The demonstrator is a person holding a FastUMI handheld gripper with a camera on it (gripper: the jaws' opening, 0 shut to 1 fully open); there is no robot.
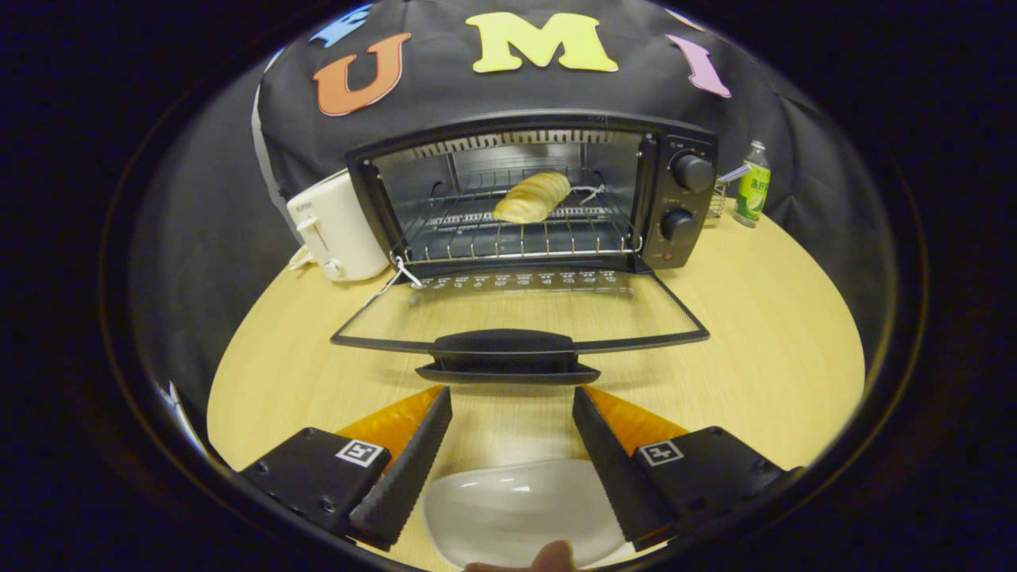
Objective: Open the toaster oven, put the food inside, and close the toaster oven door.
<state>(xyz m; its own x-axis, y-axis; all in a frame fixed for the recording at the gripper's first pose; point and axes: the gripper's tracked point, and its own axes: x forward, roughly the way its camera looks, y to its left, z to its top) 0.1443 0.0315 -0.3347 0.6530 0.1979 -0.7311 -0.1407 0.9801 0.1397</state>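
A black toaster oven (pixel 683 199) stands on the wooden table with its glass door (pixel 520 314) folded down flat toward me. A golden bread roll (pixel 532 197) lies on the wire rack inside. The door's black handle (pixel 507 356) is just ahead of my fingertips. My gripper (pixel 512 405) is open, its two black ridged fingers (pixel 413 461) spread wide with nothing between them. A white dish (pixel 516 508) with nothing on it sits on the table below and between the fingers.
A white pop-up toaster (pixel 338 226) stands left of the oven, touching its side. A green bottle (pixel 752 187) and a small wire rack (pixel 719 195) are to the oven's right. A fingertip (pixel 552 558) shows by the dish.
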